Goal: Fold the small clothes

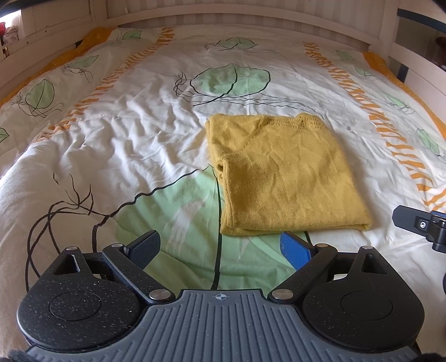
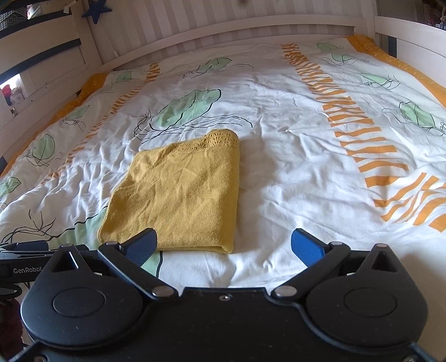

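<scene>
We see the left gripper (image 1: pixel 220 249) held low and level over the duvet (image 1: pixel 111 144), its jaws spread wide and empty, just short of the sweater's (image 1: pixel 281 172) near edge. The right gripper (image 2: pixel 224 246) sits in the same pose, jaws wide and holding nothing, its left finger overlapping the sweater's (image 2: pixel 181 192) near edge in its view. The yellow sweater lies folded into a rectangle around the middle of the bed, knit collar toward the headboard (image 2: pixel 223 30). Only the left view shows the other gripper's tip at its right edge; only the right view shows a blue star (image 2: pixel 96 11) on the frame.
</scene>
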`<state>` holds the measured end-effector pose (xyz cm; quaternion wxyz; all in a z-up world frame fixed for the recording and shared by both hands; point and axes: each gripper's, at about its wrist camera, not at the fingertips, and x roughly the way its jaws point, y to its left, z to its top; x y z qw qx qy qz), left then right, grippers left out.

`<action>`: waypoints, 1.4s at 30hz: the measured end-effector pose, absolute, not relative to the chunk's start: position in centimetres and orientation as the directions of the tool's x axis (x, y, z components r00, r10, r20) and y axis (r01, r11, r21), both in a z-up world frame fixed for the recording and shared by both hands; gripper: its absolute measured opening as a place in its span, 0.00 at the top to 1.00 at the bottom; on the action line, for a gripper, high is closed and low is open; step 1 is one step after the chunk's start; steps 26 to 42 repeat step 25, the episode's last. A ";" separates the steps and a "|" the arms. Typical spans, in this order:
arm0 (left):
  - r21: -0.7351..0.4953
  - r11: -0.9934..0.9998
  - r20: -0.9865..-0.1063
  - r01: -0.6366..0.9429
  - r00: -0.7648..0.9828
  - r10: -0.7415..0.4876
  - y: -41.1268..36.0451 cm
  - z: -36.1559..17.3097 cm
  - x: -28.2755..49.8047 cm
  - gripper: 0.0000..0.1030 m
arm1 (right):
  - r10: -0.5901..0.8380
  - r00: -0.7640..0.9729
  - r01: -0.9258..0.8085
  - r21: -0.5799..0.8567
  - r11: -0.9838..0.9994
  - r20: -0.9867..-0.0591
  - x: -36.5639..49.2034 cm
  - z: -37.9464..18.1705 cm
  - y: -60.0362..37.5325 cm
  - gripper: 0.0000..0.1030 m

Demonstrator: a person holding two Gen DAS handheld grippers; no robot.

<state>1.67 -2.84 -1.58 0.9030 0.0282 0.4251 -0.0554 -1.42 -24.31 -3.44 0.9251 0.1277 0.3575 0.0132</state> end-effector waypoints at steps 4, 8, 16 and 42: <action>0.006 0.992 -0.772 0.124 0.631 -0.075 -2.9 -1.6 1.7 0.09 | 0.121 0.742 0.064 0.249 0.966 -0.660 -1.4 -3.5 -24.3 0.01; 0.007 0.992 -0.771 0.124 0.632 -0.074 -2.9 -1.6 1.6 0.09 | 0.124 0.739 0.064 0.252 0.966 -0.662 -1.4 -3.5 -24.3 0.01; 0.010 0.992 -0.770 0.126 0.634 -0.073 -3.0 -1.6 1.7 0.09 | 0.126 0.737 0.064 0.255 0.965 -0.664 -1.4 -3.6 -24.2 0.01; 0.008 0.991 -0.776 0.132 0.627 -0.077 -3.2 -1.8 1.8 0.09 | 0.132 0.730 0.071 0.267 0.961 -0.671 -1.4 -3.8 -24.4 0.01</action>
